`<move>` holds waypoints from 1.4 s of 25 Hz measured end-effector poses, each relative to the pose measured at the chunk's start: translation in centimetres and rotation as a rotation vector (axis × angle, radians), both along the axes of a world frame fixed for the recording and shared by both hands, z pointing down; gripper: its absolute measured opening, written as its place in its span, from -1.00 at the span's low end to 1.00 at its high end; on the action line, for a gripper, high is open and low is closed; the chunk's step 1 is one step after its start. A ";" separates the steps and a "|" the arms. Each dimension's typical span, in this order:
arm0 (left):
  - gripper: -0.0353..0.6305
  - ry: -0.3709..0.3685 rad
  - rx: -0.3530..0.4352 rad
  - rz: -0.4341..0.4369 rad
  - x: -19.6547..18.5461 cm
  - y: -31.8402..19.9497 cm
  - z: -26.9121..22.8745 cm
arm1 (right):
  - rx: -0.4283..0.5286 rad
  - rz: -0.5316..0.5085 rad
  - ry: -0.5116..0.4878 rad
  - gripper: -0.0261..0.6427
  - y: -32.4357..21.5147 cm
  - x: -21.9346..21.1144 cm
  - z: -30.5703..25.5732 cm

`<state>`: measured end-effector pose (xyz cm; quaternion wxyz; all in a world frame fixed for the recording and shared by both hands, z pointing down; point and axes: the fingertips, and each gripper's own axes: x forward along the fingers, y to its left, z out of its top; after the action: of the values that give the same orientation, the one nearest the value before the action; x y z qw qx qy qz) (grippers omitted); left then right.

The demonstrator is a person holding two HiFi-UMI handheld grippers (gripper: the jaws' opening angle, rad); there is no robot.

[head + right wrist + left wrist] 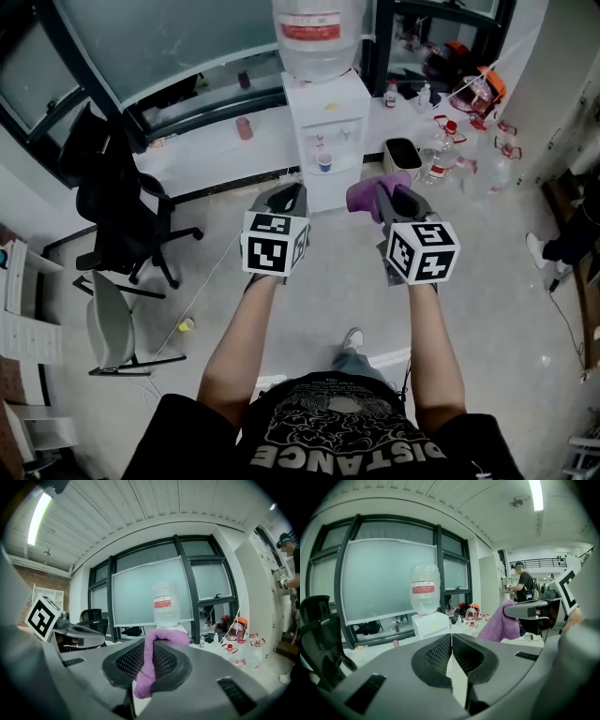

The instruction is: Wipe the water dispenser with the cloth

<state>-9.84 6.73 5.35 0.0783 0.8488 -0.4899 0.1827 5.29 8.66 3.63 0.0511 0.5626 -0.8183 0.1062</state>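
Left gripper (pixel 287 197): jaws pressed together with nothing between them, level with the right pair.
Dispenser (pixel 327 131): straight ahead of both jaws and well apart from them, between the two pairs in the head view, not yet touched.
Right gripper (pixel 386 195): jaws clamped on the cloth (pixel 367 195).
Risk, grip: only a fold sits between the right jaws, so a hard rub against the white panel could probably drag the cloth out.
Risk, bottle (pixel 318 33): it stands high on the dispenser, so a push up there might rock it.
Risk, cup (pixel 324 162): it stands in the tap recess, so a careless pass could tip it.
Cloth look: purple, soft and plush, bunched over the right jaws' tips, with a tail hanging below them.
Dispenser look: white box, taps in a recess, clear bottle with a red label.
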 end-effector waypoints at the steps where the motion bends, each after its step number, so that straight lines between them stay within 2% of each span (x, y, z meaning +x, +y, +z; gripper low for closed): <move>1: -0.82 0.000 -0.001 -0.008 0.6 -0.9 0.0 | 0.000 -0.008 -0.001 -0.83 -1.1 0.6 -0.1; 8: -0.82 -0.012 -0.007 -0.059 3.5 -5.9 0.0 | -0.003 -0.065 -0.013 -0.83 -7.1 3.6 0.1; 15: -0.82 -0.031 -0.018 -0.105 3.8 -8.5 0.6 | -0.024 -0.131 -0.032 -0.83 -10.7 3.4 1.2; 26: -0.82 -0.062 -0.024 -0.156 0.9 -12.9 2.1 | -0.042 -0.256 -0.034 -0.83 -16.6 -2.6 3.0; 35: -0.82 -0.051 -0.059 -0.174 -4.1 -20.4 4.7 | -0.075 -0.291 -0.050 -0.83 -25.2 -9.1 5.5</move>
<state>-13.90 -13.66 10.10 0.1065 0.7954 -0.5580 0.2111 -3.79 -16.56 9.17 0.0668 0.4330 -0.8876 0.1422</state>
